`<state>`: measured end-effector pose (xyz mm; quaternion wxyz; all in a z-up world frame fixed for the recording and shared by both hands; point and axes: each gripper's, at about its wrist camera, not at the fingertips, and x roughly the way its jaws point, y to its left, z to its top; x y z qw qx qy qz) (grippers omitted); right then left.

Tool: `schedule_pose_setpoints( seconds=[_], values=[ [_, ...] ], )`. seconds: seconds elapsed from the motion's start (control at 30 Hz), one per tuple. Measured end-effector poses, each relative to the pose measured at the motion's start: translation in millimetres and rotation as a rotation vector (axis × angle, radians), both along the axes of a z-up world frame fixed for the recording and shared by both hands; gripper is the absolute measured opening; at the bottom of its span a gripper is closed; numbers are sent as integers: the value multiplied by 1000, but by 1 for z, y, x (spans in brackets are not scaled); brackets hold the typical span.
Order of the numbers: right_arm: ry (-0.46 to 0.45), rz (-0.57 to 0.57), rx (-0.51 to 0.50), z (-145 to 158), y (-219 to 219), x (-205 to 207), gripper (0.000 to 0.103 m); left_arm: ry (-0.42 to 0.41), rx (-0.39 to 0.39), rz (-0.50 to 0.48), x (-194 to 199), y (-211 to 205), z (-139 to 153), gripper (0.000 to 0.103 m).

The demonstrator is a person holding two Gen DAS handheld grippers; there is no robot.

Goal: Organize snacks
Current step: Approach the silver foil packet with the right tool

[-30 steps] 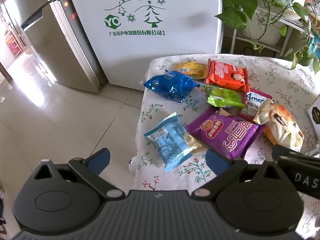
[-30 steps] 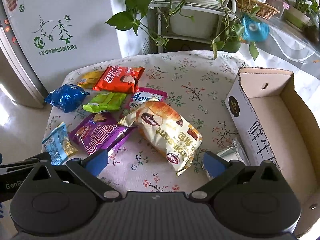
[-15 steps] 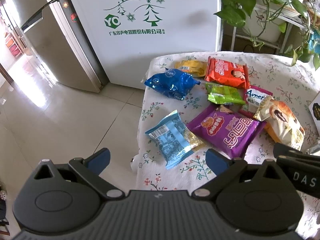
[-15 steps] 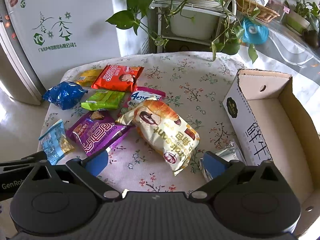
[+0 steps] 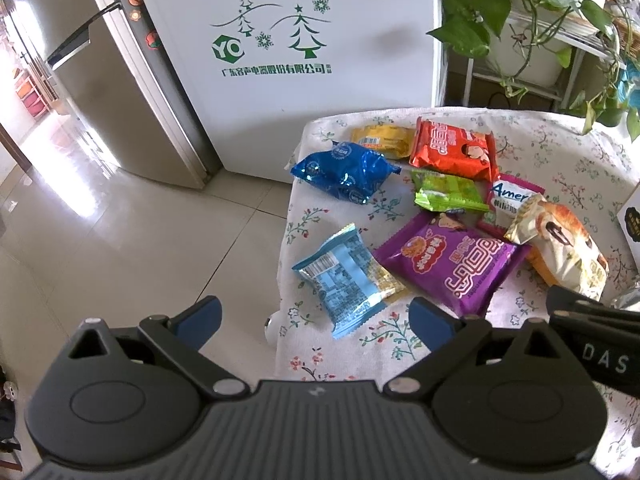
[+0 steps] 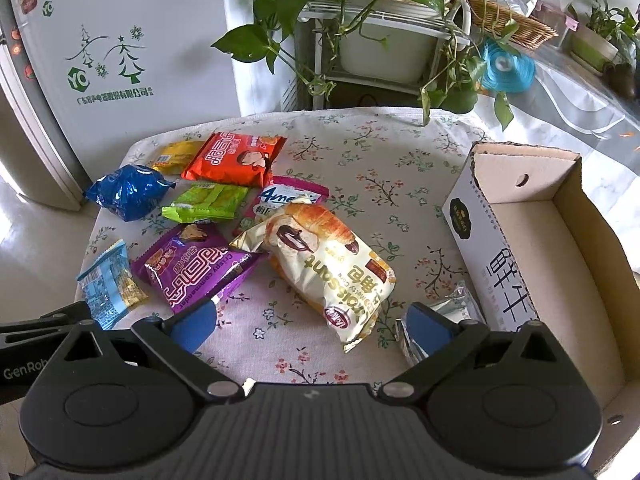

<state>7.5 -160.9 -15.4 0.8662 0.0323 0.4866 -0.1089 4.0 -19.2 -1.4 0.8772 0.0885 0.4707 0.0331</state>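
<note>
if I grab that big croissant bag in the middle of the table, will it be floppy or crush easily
The croissant bag looks puffed and wrinkled, so it is probably soft, light for its size, and would sag if held by one end. Its glossy film may slip between the fingers. The pastry pictured on it suggests contents that could squash under a hard pinch.

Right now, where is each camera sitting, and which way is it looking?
Left wrist: sits on the left gripper, above the table's left edge, looking across the snacks toward the white fridge; its open fingers show.
Right wrist: sits on the right gripper, over the table's near side, looking at the croissant bag and cardboard box; its open fingers show.
Shared: both see the purple bag and the other gripper's edge.
</note>
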Motion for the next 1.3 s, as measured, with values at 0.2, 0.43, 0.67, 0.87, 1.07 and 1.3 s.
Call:
schedule_pose_setpoints(
  seconds=[0.2,0.43,0.67,0.87,1.07,1.3],
  values=[
    [0,-4,0,1,-1,-1,103,-2,2,0,-1,-2,1,97],
    [-2,-3,-2,1,-1,-2,103,-1,2,0,-3,-4,2,95],
    [-3,-2,-9,2,-4,-3,103,2,10,-4,-5,-7,3,95],
    [2,2,-30,1,-5,-8,103,7,24,-19,-9,-13,0,95],
    [9,3,-35,1,-10,-14,103,14,17,-42,-13,-19,-2,95],
    [28,7,-27,-1,-21,-21,103,24,12,-91,-18,-29,-6,95]
  ],
)
